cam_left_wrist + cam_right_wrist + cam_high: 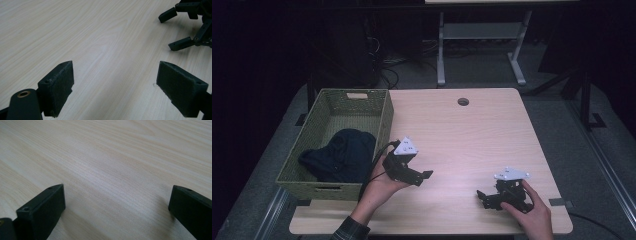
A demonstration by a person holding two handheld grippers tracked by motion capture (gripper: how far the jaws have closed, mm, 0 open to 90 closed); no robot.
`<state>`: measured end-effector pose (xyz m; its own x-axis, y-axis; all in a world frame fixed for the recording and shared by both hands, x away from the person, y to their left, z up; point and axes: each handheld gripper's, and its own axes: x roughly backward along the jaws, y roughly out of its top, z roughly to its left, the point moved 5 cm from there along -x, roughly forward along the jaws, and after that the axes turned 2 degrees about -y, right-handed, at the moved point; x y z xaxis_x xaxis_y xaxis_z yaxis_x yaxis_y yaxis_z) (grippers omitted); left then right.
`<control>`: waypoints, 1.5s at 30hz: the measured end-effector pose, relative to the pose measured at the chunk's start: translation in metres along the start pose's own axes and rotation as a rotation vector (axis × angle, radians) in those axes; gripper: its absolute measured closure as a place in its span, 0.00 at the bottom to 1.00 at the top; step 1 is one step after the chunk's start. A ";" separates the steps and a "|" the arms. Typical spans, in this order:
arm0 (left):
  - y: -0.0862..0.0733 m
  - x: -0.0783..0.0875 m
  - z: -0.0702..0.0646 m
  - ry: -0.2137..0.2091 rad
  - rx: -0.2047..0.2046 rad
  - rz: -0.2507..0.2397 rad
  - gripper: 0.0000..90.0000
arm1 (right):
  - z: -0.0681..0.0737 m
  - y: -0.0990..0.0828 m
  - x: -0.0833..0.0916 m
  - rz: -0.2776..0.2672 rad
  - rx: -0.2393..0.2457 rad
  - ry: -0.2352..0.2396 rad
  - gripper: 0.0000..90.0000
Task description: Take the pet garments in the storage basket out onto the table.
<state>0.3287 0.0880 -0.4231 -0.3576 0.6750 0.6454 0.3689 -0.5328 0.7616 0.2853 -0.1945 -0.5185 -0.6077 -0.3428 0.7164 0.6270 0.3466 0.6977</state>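
Seen from above: a pale wooden table (pixel 472 135), bare across most of its top, with a green woven basket (pixel 384 125) as the one fixed landmark at its left end. Inside the basket, slumped toward the near wall, a dark blue garment (pixel 343 154), well below the rim and touched by neither tool.

Just right of the basket's near right corner, held up off the wood in an upturned hand (pixel 379 187): the left gripper (pixel 424 177), jaws spread wide, nothing between them, cable trailing back along the basket wall. Farther right of the basket, well apart from it and close to the table's near edge: the right gripper (pixel 482 197), set low on the wood under the other hand (pixel 532 210), jaws likewise parted and empty, tips turned back toward the basket.

Between the two tools, a clear stretch of tabletop. Beyond them, away from the near edge, open wood all the way to the far edge, broken only by a round cable hole (pixel 463 101) far to the right of the basket's back corner.

From the left gripper view: plain wood grain between its pads (pixel 60 85), with the right gripper (pixel 175 30) at the upper right. From the right gripper view: plain wood grain between its pads (pixel 47 205).
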 end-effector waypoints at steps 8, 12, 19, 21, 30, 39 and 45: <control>0.007 0.005 0.003 0.000 -0.005 -0.010 0.15 | 0.000 0.000 0.000 0.000 -0.002 0.000 0.00; 0.011 0.008 0.005 0.004 -0.009 -0.015 0.15 | 0.000 0.000 0.000 0.000 -0.002 0.000 0.00; 0.017 0.014 0.010 0.010 -0.011 -0.017 0.16 | 0.000 0.000 0.000 0.000 -0.001 0.000 0.00; 0.019 0.016 0.012 0.011 -0.011 -0.019 0.16 | 0.000 0.000 0.000 0.000 -0.001 0.000 0.00; 0.027 0.026 0.020 0.019 -0.013 -0.019 0.16 | 0.000 0.000 0.000 0.000 -0.001 0.000 0.00; 0.023 0.043 0.031 0.026 0.012 -0.037 0.18 | 0.000 0.000 0.000 0.000 -0.001 0.000 0.00; 0.020 0.053 0.038 0.035 0.032 -0.052 0.18 | 0.000 0.000 0.000 0.000 -0.001 0.000 0.00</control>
<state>0.3500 0.1328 -0.3760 -0.4062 0.6828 0.6073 0.3762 -0.4807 0.7921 0.2852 -0.1945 -0.5184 -0.6073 -0.3430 0.7166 0.6278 0.3457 0.6974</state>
